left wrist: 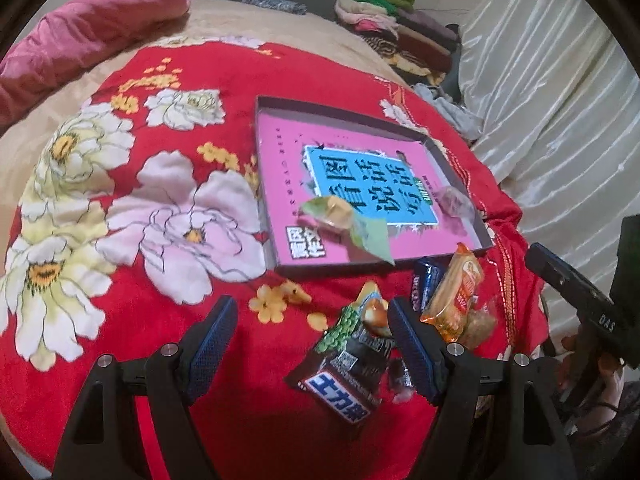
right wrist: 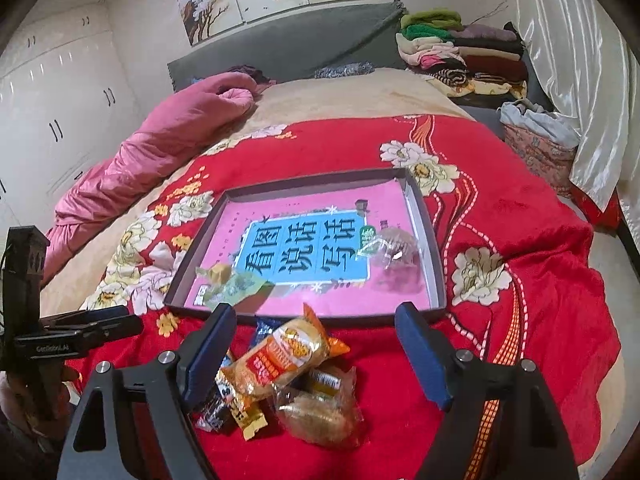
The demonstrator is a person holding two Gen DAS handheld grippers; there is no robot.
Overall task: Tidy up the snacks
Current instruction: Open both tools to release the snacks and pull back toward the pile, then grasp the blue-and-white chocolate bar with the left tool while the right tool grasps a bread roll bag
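Observation:
A shallow tray point(left wrist: 332, 268) with a pink and blue book cover as its floor lies on the red flowered blanket. Inside it rest a green-yellow wrapped candy point(left wrist: 344, 220) and a clear-wrapped sweet point(left wrist: 456, 200). My left gripper point(left wrist: 312, 316) is open above a dark Snickers bar point(left wrist: 340, 380), which lies nearer its right finger. An orange snack pack point(left wrist: 456, 300) and a blue pack point(left wrist: 426, 284) sit just beyond. My right gripper point(right wrist: 316, 320) stands open over the orange pack point(right wrist: 284, 352) and a clear-wrapped cake point(right wrist: 320, 412), its pads apart from them. The tray point(right wrist: 438, 264) is directly ahead.
A rolled pink quilt point(right wrist: 152, 152) lies along the bed's left side. Folded clothes point(right wrist: 460, 52) are stacked at the headboard's right. A cream curtain point(left wrist: 540, 100) hangs on the right. In the right wrist view the left tool's dark fingers point(right wrist: 96, 322) reach in at the left edge.

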